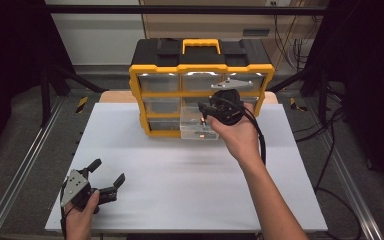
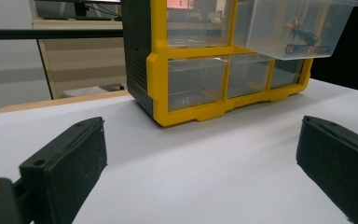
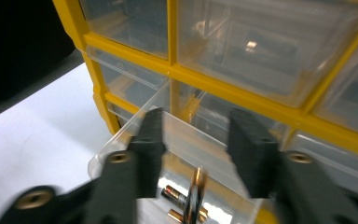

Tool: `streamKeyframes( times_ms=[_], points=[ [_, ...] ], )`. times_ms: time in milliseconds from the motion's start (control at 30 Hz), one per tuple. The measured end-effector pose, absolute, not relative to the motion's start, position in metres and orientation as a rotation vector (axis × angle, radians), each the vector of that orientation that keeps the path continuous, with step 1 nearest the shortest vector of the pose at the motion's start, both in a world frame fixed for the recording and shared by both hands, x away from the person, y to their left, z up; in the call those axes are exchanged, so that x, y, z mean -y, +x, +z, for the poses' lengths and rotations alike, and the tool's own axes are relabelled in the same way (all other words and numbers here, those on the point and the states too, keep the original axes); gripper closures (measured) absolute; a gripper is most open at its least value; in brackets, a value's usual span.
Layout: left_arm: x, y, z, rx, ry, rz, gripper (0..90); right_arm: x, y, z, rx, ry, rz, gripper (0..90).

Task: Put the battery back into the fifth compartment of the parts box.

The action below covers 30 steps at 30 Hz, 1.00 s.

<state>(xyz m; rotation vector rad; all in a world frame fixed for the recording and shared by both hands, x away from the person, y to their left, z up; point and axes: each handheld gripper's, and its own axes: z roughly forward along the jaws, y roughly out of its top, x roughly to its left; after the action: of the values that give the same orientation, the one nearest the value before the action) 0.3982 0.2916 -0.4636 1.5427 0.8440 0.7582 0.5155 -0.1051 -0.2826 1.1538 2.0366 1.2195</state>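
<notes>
We look down on a white table (image 1: 180, 200) between dark frames. At its near left corner the left gripper (image 1: 106, 176) rests low, its jaws wide apart with nothing between them. Farther back stands a yellow and black drawer cabinet (image 1: 200, 65), one clear drawer (image 1: 197, 130) pulled out from its middle row. Over that drawer hangs the right gripper (image 3: 196, 140), jaws partly open and holding nothing, above small metal parts (image 3: 184, 200) lying inside.

Small parts (image 3: 186, 198) lie in the pulled-out drawer (image 1: 198, 131).
</notes>
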Motion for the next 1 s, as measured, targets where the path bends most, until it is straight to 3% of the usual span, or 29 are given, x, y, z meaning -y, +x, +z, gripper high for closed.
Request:
streamKeyframes(
  times_ms=[133, 367, 1000],
  points=[
    [-0.287, 0.397, -0.463, -0.830, 1.555, 0.757, 1.6, 0.114, 0.500, -0.273, -1.978, 1.130, 1.278, 31.5],
    [-0.284, 0.398, -0.465, -0.821, 1.577, 0.754, 1.6, 0.140, 0.483, -0.265, -1.823, 1.093, 1.382, 13.1],
    [-0.282, 0.395, -0.465, -0.814, 1.598, 0.763, 1.5, 0.187, 0.455, -0.289, -1.722, 1.058, 1.433, 4.7]
  ],
)
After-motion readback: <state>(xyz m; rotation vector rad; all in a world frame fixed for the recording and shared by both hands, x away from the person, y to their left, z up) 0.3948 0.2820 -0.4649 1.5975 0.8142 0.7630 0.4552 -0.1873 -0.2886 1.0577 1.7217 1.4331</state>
